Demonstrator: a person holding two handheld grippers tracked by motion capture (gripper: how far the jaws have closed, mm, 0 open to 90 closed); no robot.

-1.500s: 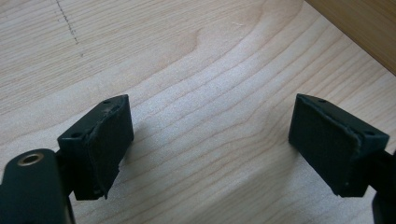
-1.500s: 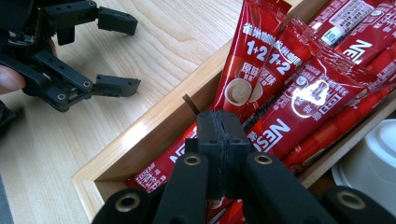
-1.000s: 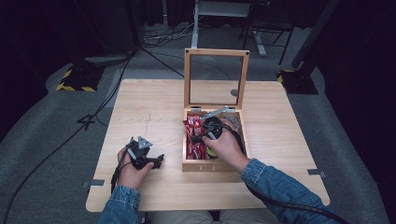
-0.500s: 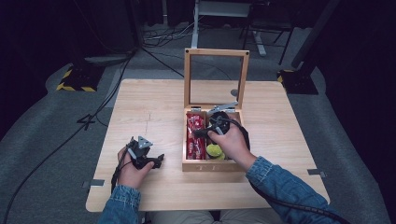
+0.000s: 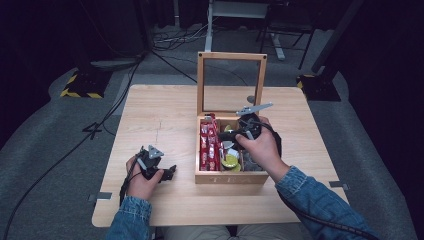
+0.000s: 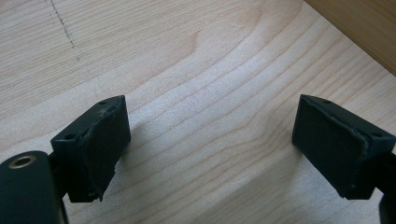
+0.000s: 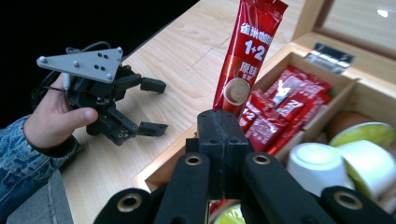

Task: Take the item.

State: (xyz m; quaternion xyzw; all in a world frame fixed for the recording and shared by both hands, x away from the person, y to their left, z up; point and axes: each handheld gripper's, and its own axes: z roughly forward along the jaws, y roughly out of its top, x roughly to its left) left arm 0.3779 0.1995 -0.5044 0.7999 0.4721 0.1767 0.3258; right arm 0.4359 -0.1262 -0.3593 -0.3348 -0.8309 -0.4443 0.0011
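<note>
A wooden tea box (image 5: 230,178) stands open on the table, with red stick sachets (image 5: 210,146) packed in its left compartment. My right gripper (image 7: 219,122) is shut on the bottom end of one red "1+2" sachet (image 7: 250,51), which stands upright above the box. From above, the right gripper (image 5: 234,134) hovers over the middle of the box. Left of the box, my left gripper (image 5: 168,173) rests low over the table, its jaws wide apart with bare wood between them (image 6: 210,140). It also lies open in the right gripper view (image 7: 160,106).
Round green and white capsules (image 7: 322,163) fill the box's right compartments (image 5: 231,161). The glass-paned lid (image 5: 231,82) stands upright behind the box. The table (image 5: 160,115) stretches bare to the left and back; dark floor with cables surrounds it.
My right gripper has risen and moved toward the back of the box, lifting the red sachet out of the pack. The left gripper has stayed put.
</note>
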